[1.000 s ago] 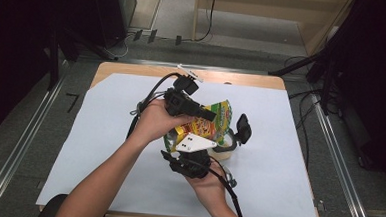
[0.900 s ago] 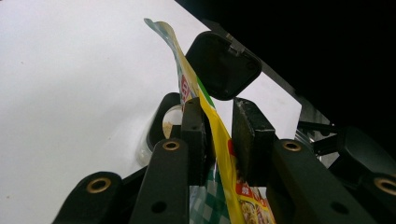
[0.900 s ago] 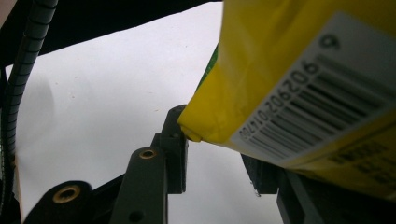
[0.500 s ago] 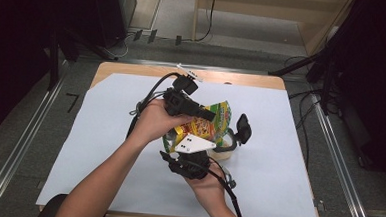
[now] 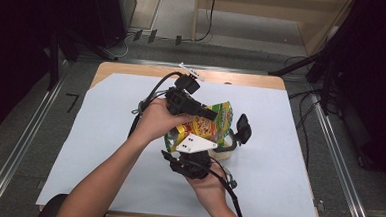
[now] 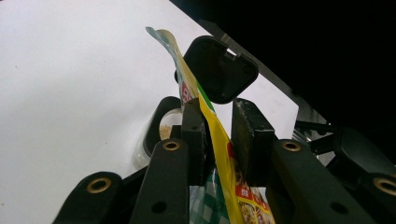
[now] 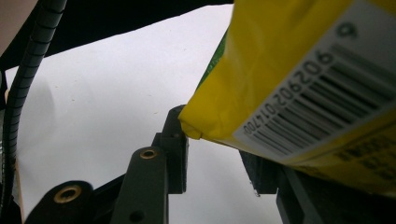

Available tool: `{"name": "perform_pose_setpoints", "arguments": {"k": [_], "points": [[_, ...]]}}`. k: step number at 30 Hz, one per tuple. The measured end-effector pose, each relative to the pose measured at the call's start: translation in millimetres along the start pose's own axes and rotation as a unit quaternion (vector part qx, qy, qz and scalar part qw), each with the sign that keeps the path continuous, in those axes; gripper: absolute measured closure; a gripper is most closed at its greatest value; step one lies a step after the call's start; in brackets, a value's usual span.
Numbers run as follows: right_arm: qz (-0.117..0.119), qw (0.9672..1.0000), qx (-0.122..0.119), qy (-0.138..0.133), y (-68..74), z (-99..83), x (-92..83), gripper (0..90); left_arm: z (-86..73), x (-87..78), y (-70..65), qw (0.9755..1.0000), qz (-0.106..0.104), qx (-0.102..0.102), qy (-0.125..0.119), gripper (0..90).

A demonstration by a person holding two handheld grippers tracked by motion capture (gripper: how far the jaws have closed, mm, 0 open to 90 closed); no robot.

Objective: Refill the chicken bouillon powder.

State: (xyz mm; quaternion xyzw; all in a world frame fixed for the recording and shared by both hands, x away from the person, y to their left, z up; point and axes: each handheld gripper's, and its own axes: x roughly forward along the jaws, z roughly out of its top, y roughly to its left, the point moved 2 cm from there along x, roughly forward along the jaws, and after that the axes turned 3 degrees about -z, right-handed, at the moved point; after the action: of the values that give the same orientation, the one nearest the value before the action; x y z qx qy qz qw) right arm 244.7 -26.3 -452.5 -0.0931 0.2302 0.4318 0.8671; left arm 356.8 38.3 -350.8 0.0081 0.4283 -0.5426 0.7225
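In the high view, the yellow snack bag [image 5: 207, 127] is lifted above the white-covered bench [image 5: 104, 134], between the left gripper [image 5: 208, 114] on top and the right gripper [image 5: 191, 148] under it, beside a clear jar with an open black lid [image 5: 242, 128]. In the left gripper view, the jaws are pinching the bag's upper edge [image 6: 212, 140], with the jar [image 6: 161, 133] just behind. In the right gripper view, the bag's barcode corner [image 7: 261, 93] lies between the spread jaws; whether they press it I cannot tell.

Yellow snack bag [image 5: 207, 124] with green edge, red print, green-white check and black barcode; black lid [image 6: 218, 70]; white table sheet [image 5: 104, 134].
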Motion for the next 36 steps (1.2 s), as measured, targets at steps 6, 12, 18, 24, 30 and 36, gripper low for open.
{"name": "perform_pose_setpoints", "arguments": {"k": [6, 12, 18, 24, 30, 36], "points": [[-0.006, 1.0, -0.006, 0.001, 1.6, -0.2, -0.5, 65.6, 0.7, 0.3, -0.1, 1.0, 0.003, 0.001, 0.001, 76.2], [-0.005, 1.0, -0.006, 0.0, 1.3, -0.1, -0.3, 65.7, 0.7, 0.1, 0.3, 1.0, 0.004, 0.0, 0.003, 76.2], [-0.003, 1.0, -0.003, -0.002, 0.8, 0.0, -0.1, 65.7, 0.9, 0.1, 0.5, 1.0, 0.003, 0.001, 0.002, 75.9], [-0.001, 1.0, -0.001, -0.005, 1.1, 1.0, -0.8, 65.7, 1.6, -1.2, -1.8, 1.0, 0.006, 0.004, 0.0, 75.9], [0.006, 0.9999, 0.006, -0.008, 1.8, 1.6, -0.9, 65.8, 1.6, -2.0, -1.9, 1.0, 0.006, 0.005, -0.001, 75.7], [0.016, 0.9997, 0.016, -0.012, 1.6, 3.2, -1.5, 65.8, 1.9, -3.5, -2.8, 1.0, 0.007, 0.004, -0.005, 75.4]]}}
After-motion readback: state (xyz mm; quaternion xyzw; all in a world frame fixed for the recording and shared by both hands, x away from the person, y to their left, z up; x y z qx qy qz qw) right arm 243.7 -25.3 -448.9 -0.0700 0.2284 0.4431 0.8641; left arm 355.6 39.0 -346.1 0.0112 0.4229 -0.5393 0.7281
